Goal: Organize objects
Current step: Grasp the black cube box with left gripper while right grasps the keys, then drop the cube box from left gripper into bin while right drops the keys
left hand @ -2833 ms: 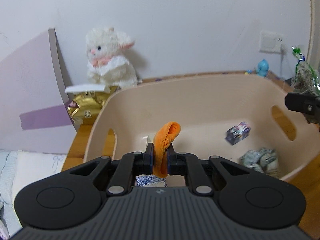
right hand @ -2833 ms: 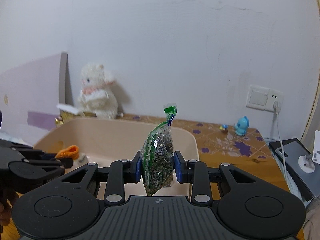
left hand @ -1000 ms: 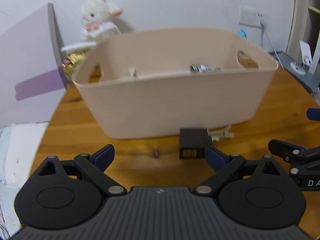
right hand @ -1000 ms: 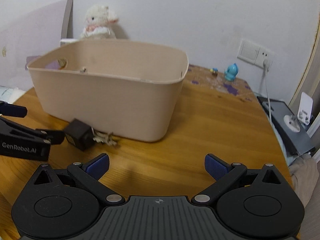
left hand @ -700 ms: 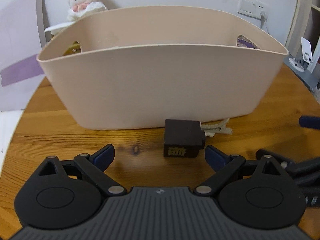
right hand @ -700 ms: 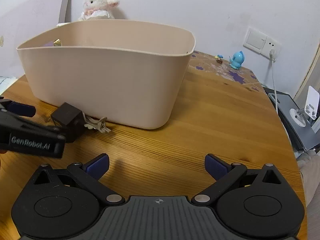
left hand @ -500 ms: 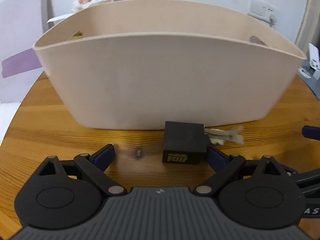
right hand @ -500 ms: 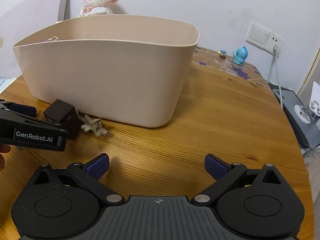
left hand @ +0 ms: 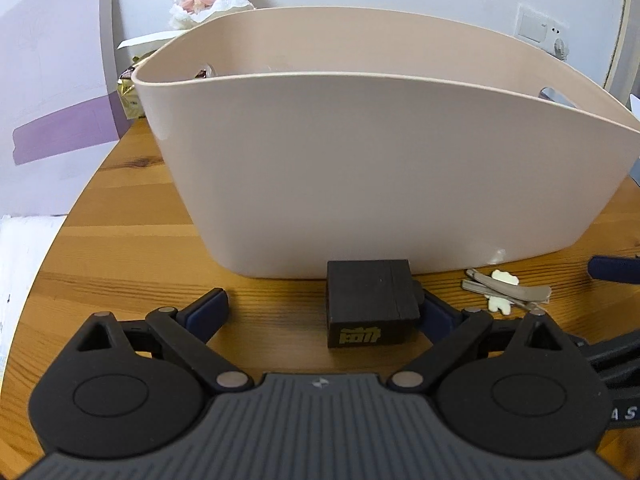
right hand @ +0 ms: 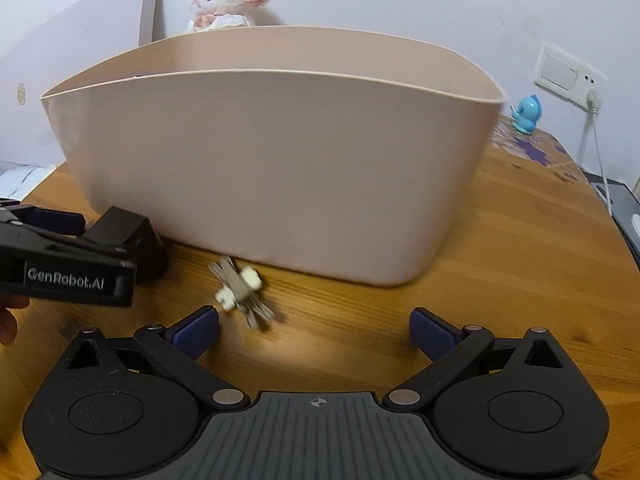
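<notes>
The left gripper (left hand: 322,310) is spread wide and nothing is clamped. A small black box (left hand: 371,304) is seen between its fingers, against the right-hand blue pad, with open space left toward the other pad. The box rests on the wooden table (left hand: 120,248) just in front of the beige tub (left hand: 360,160), close to the tub's near wall. A pale hair clip (left hand: 505,290) lies on the table beside the box, also just in front of the tub.

The right gripper (right hand: 314,330) is likewise held wide open and empty, low over the table in front of the tub (right hand: 280,168). The clip (right hand: 240,294) is seen just ahead of its left pad, not between the pads. The box (right hand: 128,236) and the left gripper (right hand: 68,258) appear further left, near the tub's front.

Behind the tub a white plush toy (right hand: 226,0) sits against the wall. To the tub's right a small blue figure (right hand: 527,114) stands on the table below a wall socket (right hand: 568,74).
</notes>
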`<state>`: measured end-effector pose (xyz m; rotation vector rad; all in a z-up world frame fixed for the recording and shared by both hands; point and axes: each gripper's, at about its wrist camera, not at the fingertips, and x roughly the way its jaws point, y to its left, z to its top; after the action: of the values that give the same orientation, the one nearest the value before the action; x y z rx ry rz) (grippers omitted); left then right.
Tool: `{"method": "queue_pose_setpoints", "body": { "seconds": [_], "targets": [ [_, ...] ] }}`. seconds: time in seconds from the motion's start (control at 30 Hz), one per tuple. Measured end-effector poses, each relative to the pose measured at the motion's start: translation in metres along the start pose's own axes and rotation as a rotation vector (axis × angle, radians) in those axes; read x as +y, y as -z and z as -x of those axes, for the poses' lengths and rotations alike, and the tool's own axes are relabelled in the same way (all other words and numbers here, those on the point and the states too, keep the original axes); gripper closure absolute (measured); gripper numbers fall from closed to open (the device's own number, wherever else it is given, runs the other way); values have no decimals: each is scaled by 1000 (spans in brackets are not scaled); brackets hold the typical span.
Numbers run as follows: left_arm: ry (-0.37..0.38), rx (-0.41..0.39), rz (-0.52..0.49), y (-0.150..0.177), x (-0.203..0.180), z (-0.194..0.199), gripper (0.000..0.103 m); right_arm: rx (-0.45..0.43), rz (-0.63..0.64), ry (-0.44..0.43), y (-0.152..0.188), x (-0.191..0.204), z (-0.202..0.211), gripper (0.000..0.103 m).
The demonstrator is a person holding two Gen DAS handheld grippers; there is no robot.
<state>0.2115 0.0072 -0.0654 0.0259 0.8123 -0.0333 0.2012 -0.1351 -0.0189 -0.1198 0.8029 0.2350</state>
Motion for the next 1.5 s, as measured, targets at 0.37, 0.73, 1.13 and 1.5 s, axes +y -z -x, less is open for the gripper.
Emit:
{"method": "queue_pose_setpoints", "body": {
  "seconds": [0.37,0.73,1.13,1.5],
  "targets": [
    [35,-45,-39,9,-2,12,27,-16,51,-75,-7,15,4,46],
    [66,-25,-68,10,-3,22,56,-16,59,-95,-3,21,23,88],
    [61,-33,-78,27,-7,48,56,-57,-1,-120,12,12,58,93],
    [33,-140,-98,25,-7,100,56,-227,-21,-147,6,-1,132,93]
  ]
}}
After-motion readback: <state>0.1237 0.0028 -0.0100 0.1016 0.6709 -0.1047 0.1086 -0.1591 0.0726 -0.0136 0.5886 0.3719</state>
